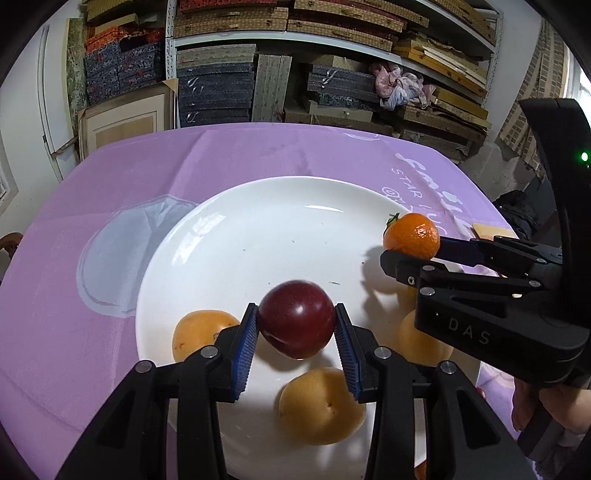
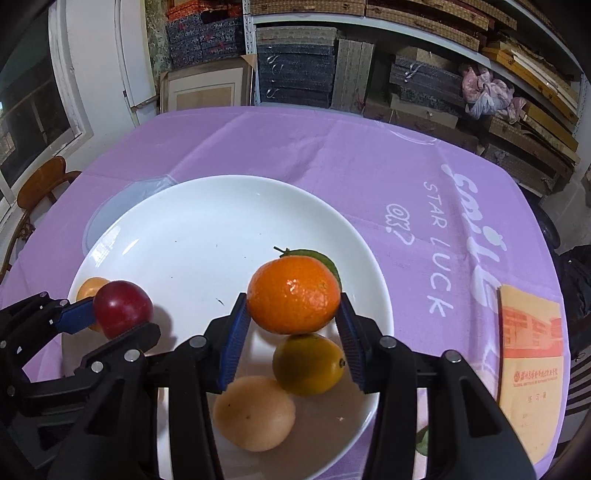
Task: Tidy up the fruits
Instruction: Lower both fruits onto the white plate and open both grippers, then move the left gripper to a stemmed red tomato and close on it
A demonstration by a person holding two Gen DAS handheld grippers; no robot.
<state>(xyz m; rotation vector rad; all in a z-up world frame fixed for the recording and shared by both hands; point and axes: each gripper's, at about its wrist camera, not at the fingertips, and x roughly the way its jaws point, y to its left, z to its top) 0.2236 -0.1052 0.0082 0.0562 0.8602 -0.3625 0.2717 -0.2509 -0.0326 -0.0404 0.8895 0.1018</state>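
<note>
Left wrist view: plum (image 1: 295,319) sits clamped between the left hand-held gripper (image 1: 295,332) pads.

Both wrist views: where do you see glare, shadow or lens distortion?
Left wrist view: glare streaks on the white plate, a highlight on the dark red plum, and the right tool throws a shadow on the plate. Right wrist view: speckled glare on the orange; the shelves curve from the fisheye; dark corners.
</note>
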